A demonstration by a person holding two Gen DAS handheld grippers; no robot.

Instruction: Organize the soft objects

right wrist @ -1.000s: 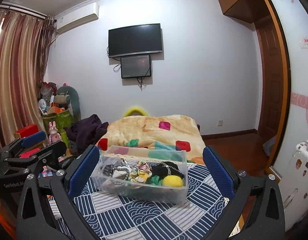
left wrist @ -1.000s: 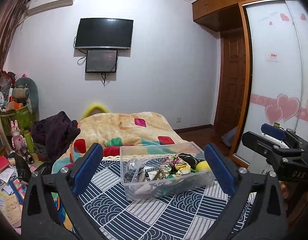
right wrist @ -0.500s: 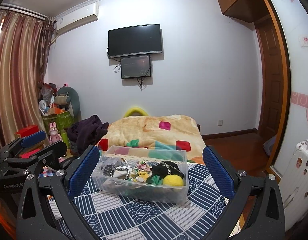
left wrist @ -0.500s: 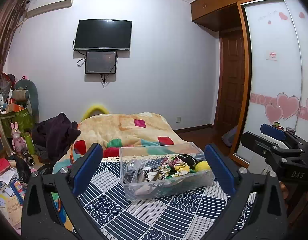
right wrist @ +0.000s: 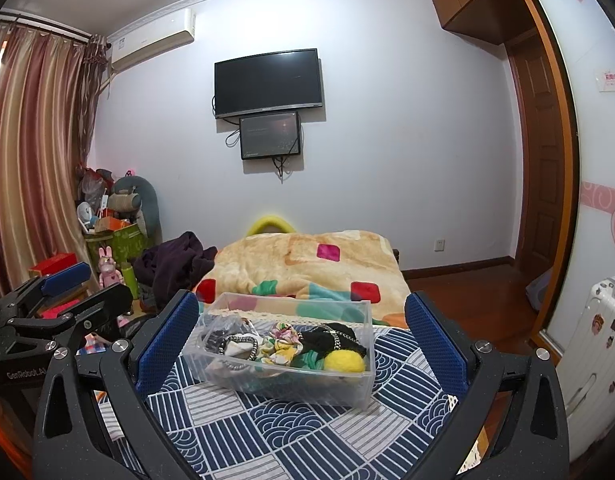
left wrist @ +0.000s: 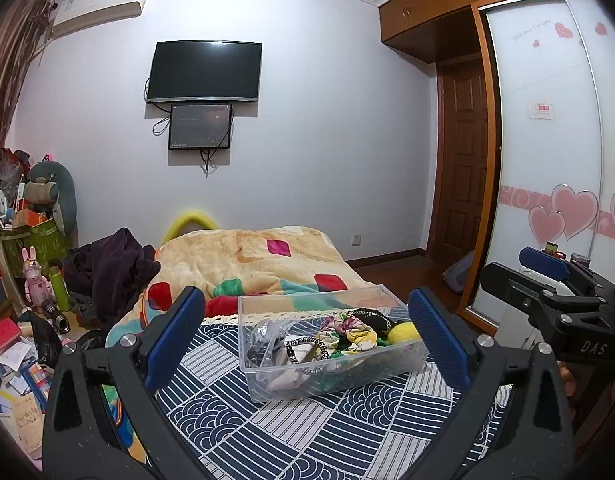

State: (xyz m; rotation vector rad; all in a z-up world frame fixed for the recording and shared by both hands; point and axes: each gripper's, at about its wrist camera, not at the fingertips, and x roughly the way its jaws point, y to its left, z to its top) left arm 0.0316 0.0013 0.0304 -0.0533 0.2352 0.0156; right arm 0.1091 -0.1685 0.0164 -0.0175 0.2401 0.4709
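Observation:
A clear plastic box (left wrist: 403,364) stands on a blue and white patterned cloth (left wrist: 291,428) on the bed. It holds several soft things: a yellow ball (left wrist: 401,333), a flowered scrunchie (left wrist: 347,330), black fabric and braided bands. My left gripper (left wrist: 307,344) is open and empty, held back from the box. My right gripper (right wrist: 303,340) is open and empty, also short of the box (right wrist: 347,384) with the yellow ball (right wrist: 344,361). Each gripper shows at the edge of the other's view.
A peach blanket (left wrist: 259,256) with coloured squares covers the far bed. Dark clothes (left wrist: 107,268) lie at its left. Clutter and toys (left wrist: 31,280) crowd the left floor. A wardrobe door (left wrist: 547,160) and a white suitcase (right wrist: 599,344) stand at right.
Both views have tilted down very slightly; the grippers stay open and the box has not moved.

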